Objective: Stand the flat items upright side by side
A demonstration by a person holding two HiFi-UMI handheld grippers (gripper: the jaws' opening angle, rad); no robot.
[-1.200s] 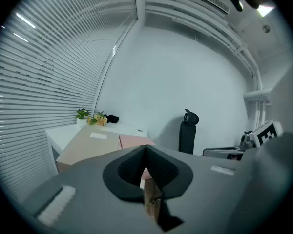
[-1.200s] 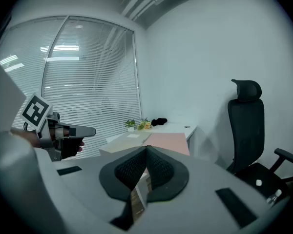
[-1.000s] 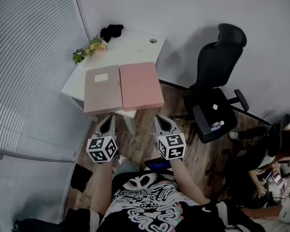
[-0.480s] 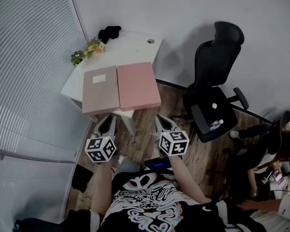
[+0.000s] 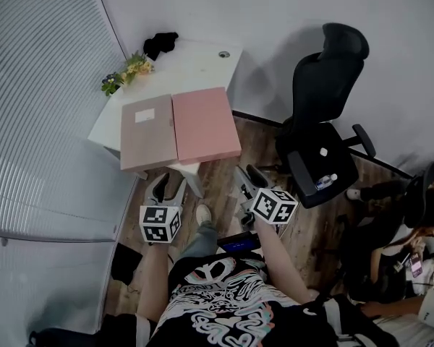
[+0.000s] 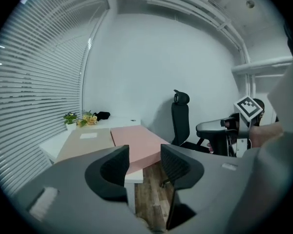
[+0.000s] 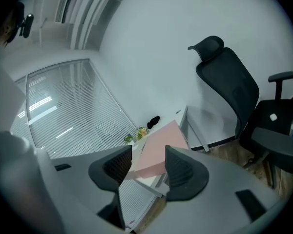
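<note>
Cool, muted light fills the room, the chair (image 5: 324, 114) casts a soft shadow on the wall (image 5: 275, 20), and fisheye bending curves the blinds (image 5: 43, 85) near the edges.

We held our left grey two-jaw gripper (image 5: 169, 186) and our right grey two-jaw gripper (image 5: 247, 176) out ahead of us, both pointing slightly downward, the right one tilted. Each gripper's jaws had just been opening and stood apart, gripping nothing.
</note>
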